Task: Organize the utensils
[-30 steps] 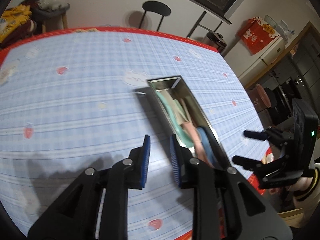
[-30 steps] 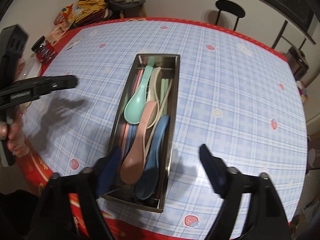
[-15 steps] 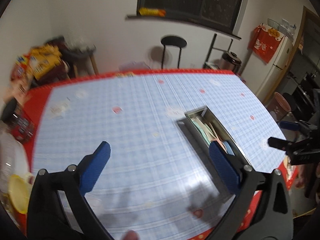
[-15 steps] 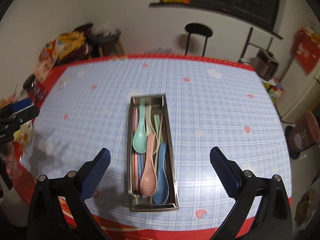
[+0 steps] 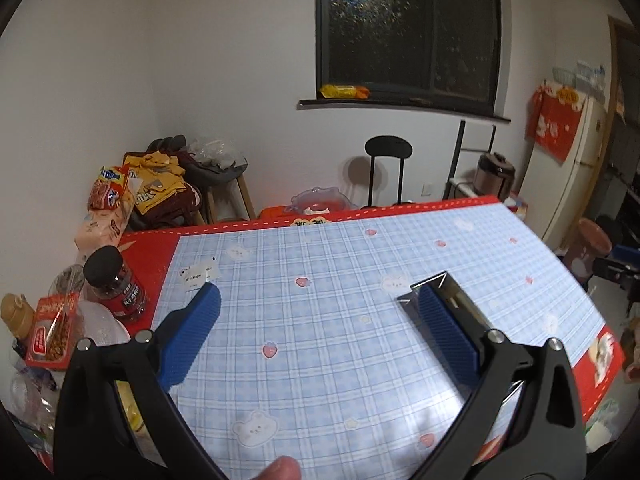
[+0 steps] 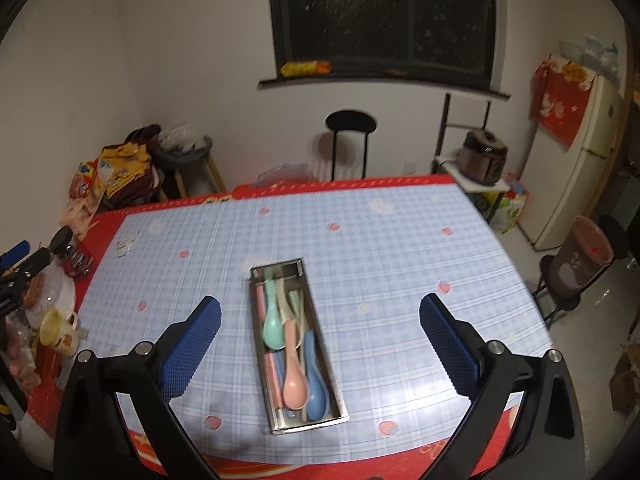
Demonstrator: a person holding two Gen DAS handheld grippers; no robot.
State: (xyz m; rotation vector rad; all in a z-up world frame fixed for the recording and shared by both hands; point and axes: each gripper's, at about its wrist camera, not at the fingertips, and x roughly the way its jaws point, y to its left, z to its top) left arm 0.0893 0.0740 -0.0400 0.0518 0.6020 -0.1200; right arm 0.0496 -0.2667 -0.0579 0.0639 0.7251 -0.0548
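Observation:
A long steel utensil tray (image 6: 256, 312) lies on the blue checked tablecloth (image 6: 380, 272), holding a mint spoon (image 6: 273, 326), a pink spoon (image 6: 294, 384), a blue spoon (image 6: 317, 384) and pale chopsticks. My right gripper (image 6: 320, 340) hangs high above the tray, open and empty. My left gripper (image 5: 316, 328) is open and empty too, well above the cloth (image 5: 320, 320). Its right finger covers most of the tray (image 5: 452, 292), of which only the far end shows. The left gripper also appears at the right wrist view's left edge (image 6: 16, 264).
A dark-lidded jar (image 5: 114, 284), snack packets (image 5: 52, 332) and a yellow mug (image 6: 60, 330) crowd the table's left edge. A black chair (image 6: 350, 136) stands behind the table. A fridge (image 6: 576, 168) and a brown bin (image 6: 580, 260) stand to the right.
Both grippers rose away from the tray and tilted up toward the room. The left gripper's jaws went from nearly closed to wide open; the right gripper's jaws widened a little.

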